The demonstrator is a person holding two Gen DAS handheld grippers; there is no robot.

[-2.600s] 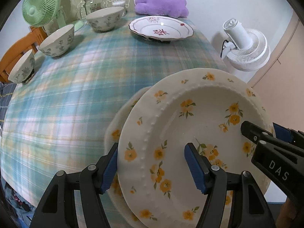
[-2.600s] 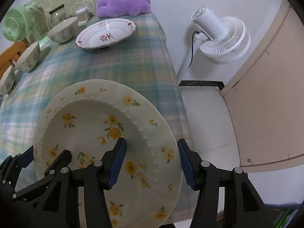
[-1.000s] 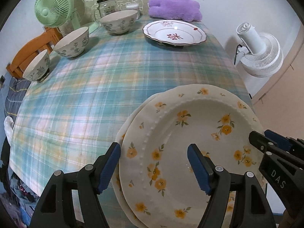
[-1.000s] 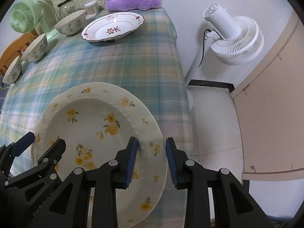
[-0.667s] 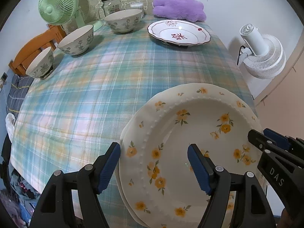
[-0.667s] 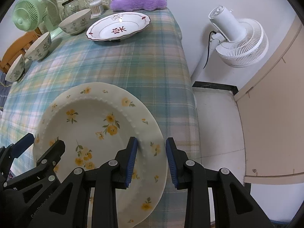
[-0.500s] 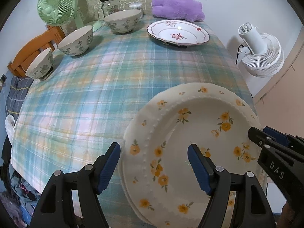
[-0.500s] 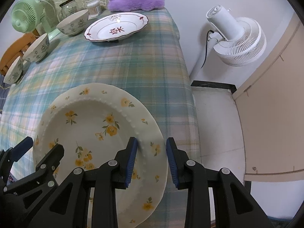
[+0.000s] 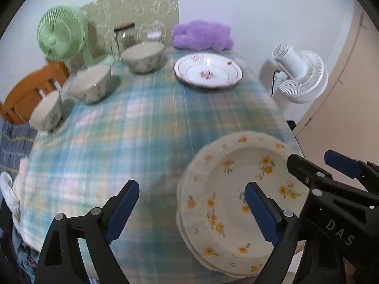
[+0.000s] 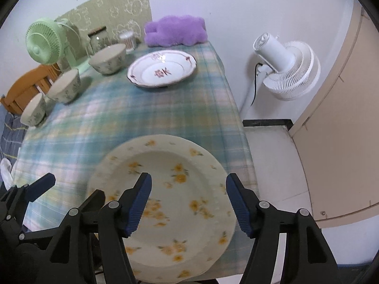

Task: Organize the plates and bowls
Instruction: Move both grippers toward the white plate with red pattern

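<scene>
left wrist: our left claw (image 9: pixel 190 209) has just been opening, gapes, grips nothing; yellow-flower plates (image 9: pixel 227 203) stacked near-right on tabletop (image 9: pixel 142 123) | right wrist: right claw (image 10: pixel 188 203) just opening, clear above stack (image 10: pixel 165 189); we lift straight, avoiding rim.

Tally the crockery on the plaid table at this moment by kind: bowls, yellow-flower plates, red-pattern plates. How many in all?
Bowls: 3
Yellow-flower plates, stacked at the near edge: at least 2, going by the rims
Red-pattern plates: 1
Total: at least 6
</scene>
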